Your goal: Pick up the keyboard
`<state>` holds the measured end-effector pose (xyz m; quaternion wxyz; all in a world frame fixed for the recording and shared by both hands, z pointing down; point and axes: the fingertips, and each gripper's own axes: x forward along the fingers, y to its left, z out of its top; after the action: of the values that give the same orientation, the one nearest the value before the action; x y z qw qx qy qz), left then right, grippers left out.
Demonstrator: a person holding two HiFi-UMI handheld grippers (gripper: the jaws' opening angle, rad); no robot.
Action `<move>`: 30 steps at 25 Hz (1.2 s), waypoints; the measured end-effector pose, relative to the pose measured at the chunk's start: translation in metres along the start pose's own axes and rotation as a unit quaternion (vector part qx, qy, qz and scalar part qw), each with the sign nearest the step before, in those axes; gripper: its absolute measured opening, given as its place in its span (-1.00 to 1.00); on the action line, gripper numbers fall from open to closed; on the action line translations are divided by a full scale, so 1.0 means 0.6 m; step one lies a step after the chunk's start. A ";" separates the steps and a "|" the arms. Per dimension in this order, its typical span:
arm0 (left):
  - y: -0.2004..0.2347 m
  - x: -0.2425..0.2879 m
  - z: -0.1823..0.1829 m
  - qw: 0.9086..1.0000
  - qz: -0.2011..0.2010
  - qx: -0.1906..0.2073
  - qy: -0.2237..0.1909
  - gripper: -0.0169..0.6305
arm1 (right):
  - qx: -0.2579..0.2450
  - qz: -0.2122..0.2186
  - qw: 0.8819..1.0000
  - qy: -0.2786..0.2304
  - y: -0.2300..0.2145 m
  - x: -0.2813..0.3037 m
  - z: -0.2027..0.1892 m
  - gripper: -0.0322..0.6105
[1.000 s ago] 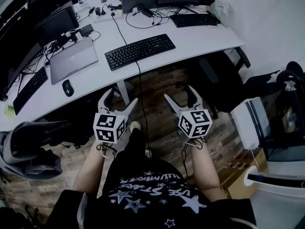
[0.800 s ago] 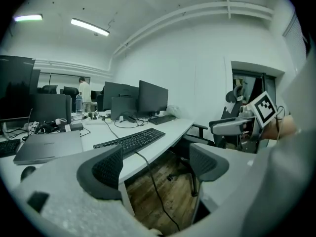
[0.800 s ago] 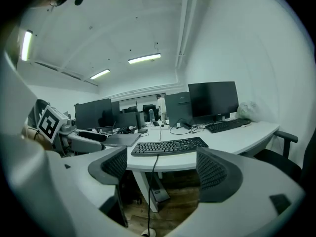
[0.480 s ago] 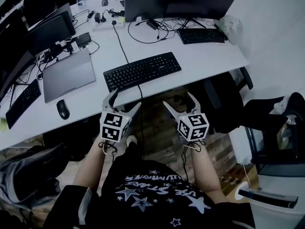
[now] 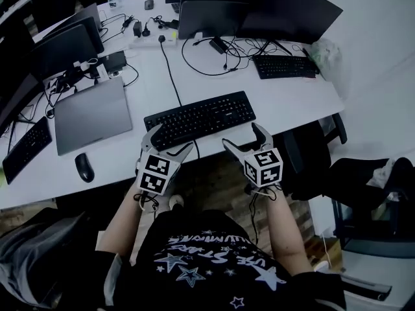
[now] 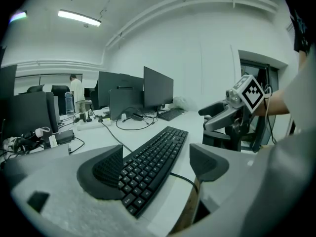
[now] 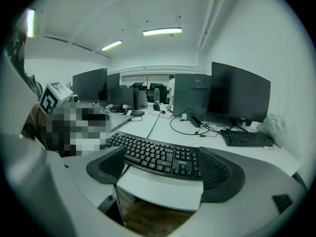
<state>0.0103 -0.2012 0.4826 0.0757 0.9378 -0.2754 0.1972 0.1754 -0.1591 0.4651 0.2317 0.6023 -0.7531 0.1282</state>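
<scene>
A black keyboard lies flat near the front edge of the white desk, and its cable runs back across the desk. My left gripper is open at the desk edge, just in front of the keyboard's left end. My right gripper hovers at the edge before the keyboard's right end; its jaws are opening. No pad touches the keyboard. In the left gripper view, that gripper frames the keyboard lengthwise. The right gripper sees it across the desk edge.
A closed grey laptop and a mouse lie left of the keyboard. Monitors, a second keyboard and looped cables fill the back of the desk. An office chair stands at the right under the desk edge.
Both grippers have travelled forward from over the floor to the desk's front edge. The keyboard now sits just beyond their tips. Nothing has been taken hold of.
</scene>
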 end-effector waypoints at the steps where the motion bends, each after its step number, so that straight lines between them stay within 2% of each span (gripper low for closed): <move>1: 0.010 0.005 0.001 1.000 0.003 0.003 0.003 0.33 | -0.012 0.005 1.000 0.006 -0.005 0.010 0.002 0.48; 6: 0.038 0.020 0.001 1.000 0.014 0.006 0.014 0.33 | -0.076 0.040 0.995 0.052 -0.031 0.055 -0.010 0.53; 8: 0.047 0.025 -0.003 0.999 0.024 0.006 0.020 0.33 | -0.120 0.063 0.988 0.072 -0.037 0.073 -0.019 0.56; 10: 0.054 0.031 -0.006 0.999 0.037 0.003 0.026 0.33 | -0.175 0.094 0.975 0.098 -0.039 0.090 -0.030 0.61; 13: 0.064 0.043 -0.004 0.998 0.059 -0.005 0.035 0.33 | -0.256 0.151 0.946 0.132 -0.040 0.120 -0.043 0.68; 20: 0.085 0.067 0.008 0.991 0.121 -0.025 0.050 0.33 | -0.394 0.276 0.853 0.203 -0.045 0.193 -0.080 0.87; 26: 0.099 0.070 0.002 0.984 0.159 -0.050 0.063 0.33 | -0.450 0.347 0.789 0.234 -0.042 0.242 -0.100 0.88; 30: 0.104 0.067 -0.010 0.979 0.179 -0.063 0.074 0.33 | -0.481 0.377 0.755 0.237 -0.044 0.284 -0.134 0.88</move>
<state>0.0055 -0.2717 0.5067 0.1182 0.8495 -0.4444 0.2585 0.1881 -0.2721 0.6177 0.5945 0.0290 -0.8028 -0.0350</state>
